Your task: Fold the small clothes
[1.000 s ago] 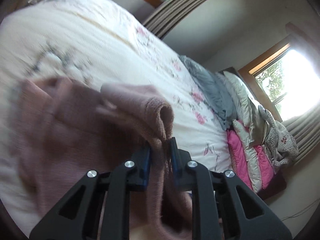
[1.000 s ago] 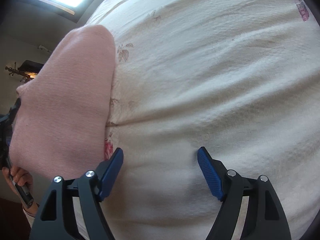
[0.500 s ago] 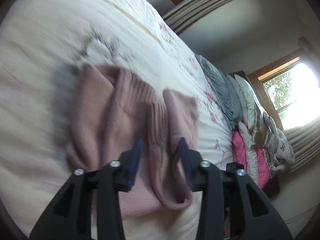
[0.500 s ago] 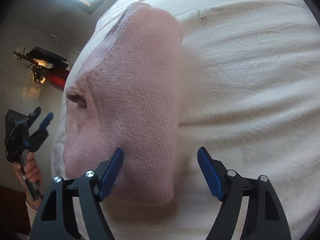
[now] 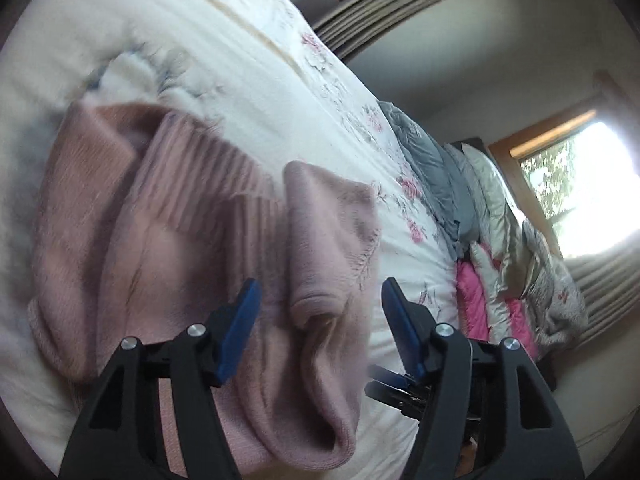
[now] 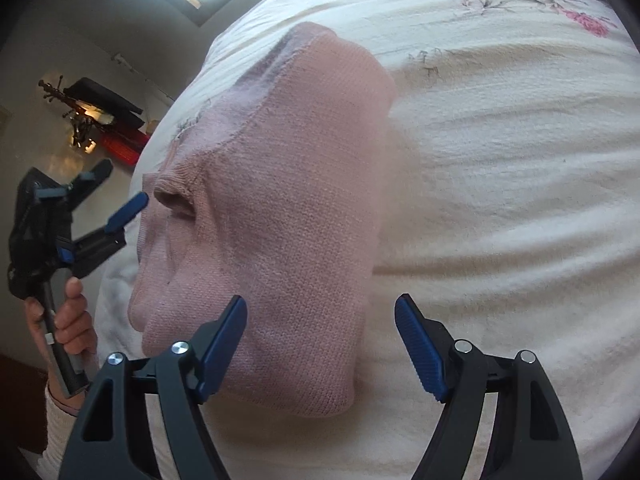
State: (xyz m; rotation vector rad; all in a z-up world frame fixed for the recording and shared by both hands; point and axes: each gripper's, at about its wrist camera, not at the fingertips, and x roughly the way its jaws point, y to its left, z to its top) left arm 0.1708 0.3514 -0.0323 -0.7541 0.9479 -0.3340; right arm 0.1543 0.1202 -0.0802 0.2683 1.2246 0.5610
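Note:
A small pink knitted sweater (image 5: 168, 248) lies folded on the white floral bedspread (image 5: 256, 80). Its ribbed hem and a rolled sleeve cuff (image 5: 320, 300) face the left wrist view. My left gripper (image 5: 320, 316) hangs open just above the cuff, holding nothing. In the right wrist view the same sweater (image 6: 288, 208) shows its smooth folded side. My right gripper (image 6: 320, 340) is open over the sweater's near edge, with one finger above the knit and the other above the bedspread (image 6: 500, 160). The left gripper (image 6: 116, 212) and the hand holding it (image 6: 68, 320) appear at the left edge there.
Grey, cream and bright pink bedding (image 5: 480, 240) is piled along the far side of the bed, under a sunlit window (image 5: 580, 184). Curtains (image 5: 380, 4) hang behind the bed. A dark instrument stand and red object (image 6: 92, 120) sit by the wall beyond the bed's edge.
My left gripper let go of the sweater and opened wide, backing off as the garment settled onto the bed. My right gripper stayed open while the sweater came fully into its view.

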